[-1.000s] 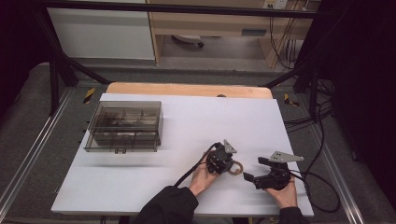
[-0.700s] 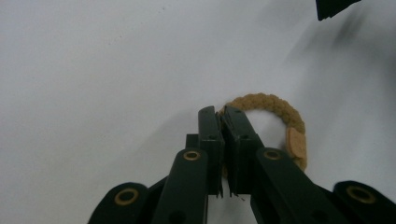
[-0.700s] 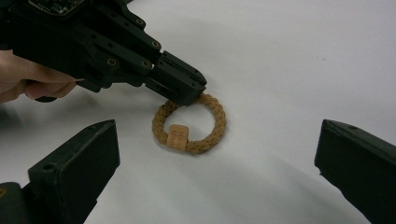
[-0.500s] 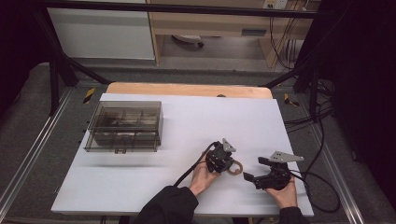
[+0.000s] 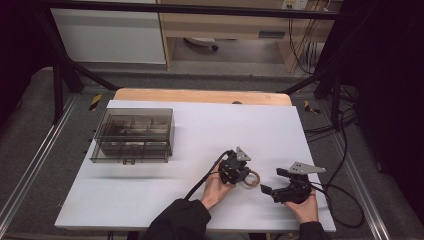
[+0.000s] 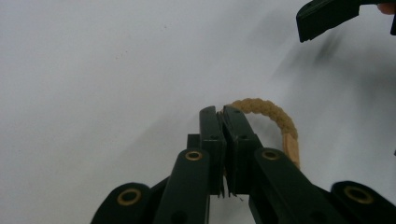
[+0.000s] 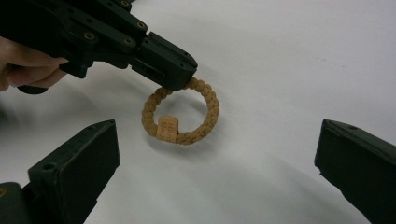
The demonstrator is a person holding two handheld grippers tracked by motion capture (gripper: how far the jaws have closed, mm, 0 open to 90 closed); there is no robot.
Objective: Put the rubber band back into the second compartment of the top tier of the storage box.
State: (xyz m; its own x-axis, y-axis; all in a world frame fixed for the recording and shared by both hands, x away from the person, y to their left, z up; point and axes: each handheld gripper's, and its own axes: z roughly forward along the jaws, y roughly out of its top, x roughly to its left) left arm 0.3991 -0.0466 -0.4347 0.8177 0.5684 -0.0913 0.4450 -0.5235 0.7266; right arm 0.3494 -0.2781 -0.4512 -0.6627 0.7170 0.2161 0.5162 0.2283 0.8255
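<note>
A tan braided cord ring (image 7: 212, 109) with a small tan tag lies on the white table top (image 5: 200, 125), near the front, right of the middle. My left gripper (image 6: 220, 112) reaches down onto it from the left. Its jaws are pressed together on the ring's far side, and the rest of the ring (image 6: 275, 116) curves out to the right of them. In the right gripper view the left gripper (image 7: 177, 77) comes in from the upper left. My right gripper (image 7: 218, 154) stands open just before the ring (image 5: 251, 179), one jaw on either side, touching nothing.
A smoky see-through compartment box (image 5: 132, 135) with its lid down sits at the table's left. Cables trail from both grippers toward the front and right edge. A wooden strip (image 5: 200, 95) borders the far edge.
</note>
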